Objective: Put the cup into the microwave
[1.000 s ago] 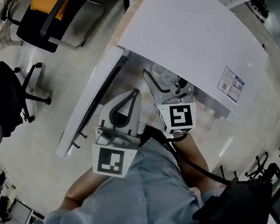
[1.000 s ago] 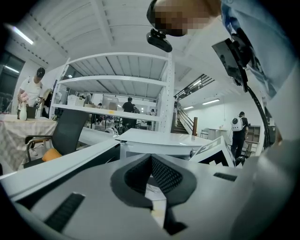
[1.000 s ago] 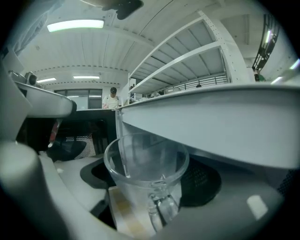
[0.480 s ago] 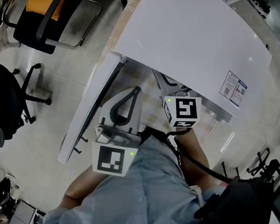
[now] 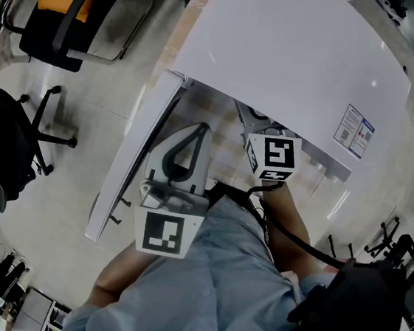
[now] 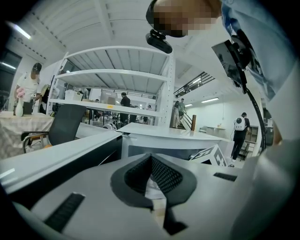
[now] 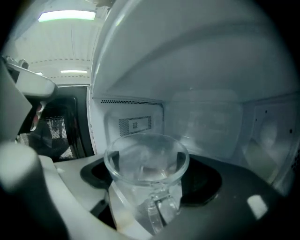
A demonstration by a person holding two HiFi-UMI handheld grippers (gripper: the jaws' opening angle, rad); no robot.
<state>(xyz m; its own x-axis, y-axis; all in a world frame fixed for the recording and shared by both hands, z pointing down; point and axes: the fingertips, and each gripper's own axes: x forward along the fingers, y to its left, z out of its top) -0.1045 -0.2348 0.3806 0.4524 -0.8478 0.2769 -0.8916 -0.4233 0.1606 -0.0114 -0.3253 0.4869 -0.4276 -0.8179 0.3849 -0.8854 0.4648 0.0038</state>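
Head view: white microwave (image 5: 294, 52) filled the upper frame, from 11 to 2 o'clock. Its door (image 5: 129, 163) was swung open and ran down toward 8 o'clock. Left gripper (image 5: 196, 134) sat just right of the door, outside the oven, pointing toward 12. Right gripper (image 5: 259, 133) reached under the oven's top edge; its marker cube (image 5: 271, 157) showed, its jaws did not. A chair with an orange cushion (image 5: 70, 1) stood on the floor at 10 o'clock.

Left gripper view: left gripper's jaws were closed on each other, dark pads (image 6: 166, 176) meeting at the tips around a small loop. Nothing was held between them. White shelving (image 6: 117, 75) rose at 12 o'clock, well apart.

Right gripper view: a clear glass cup (image 7: 146, 164) sat between the jaws, clamped from both sides, handle toward the camera. Cup and right gripper were inside the oven cavity, over the dark turntable (image 7: 206, 183), with the back wall (image 7: 206, 117) at 1 o'clock. Could not tell whether the cup's base touched the turntable. The open door's mesh window (image 7: 56, 133) lay at 9 o'clock.
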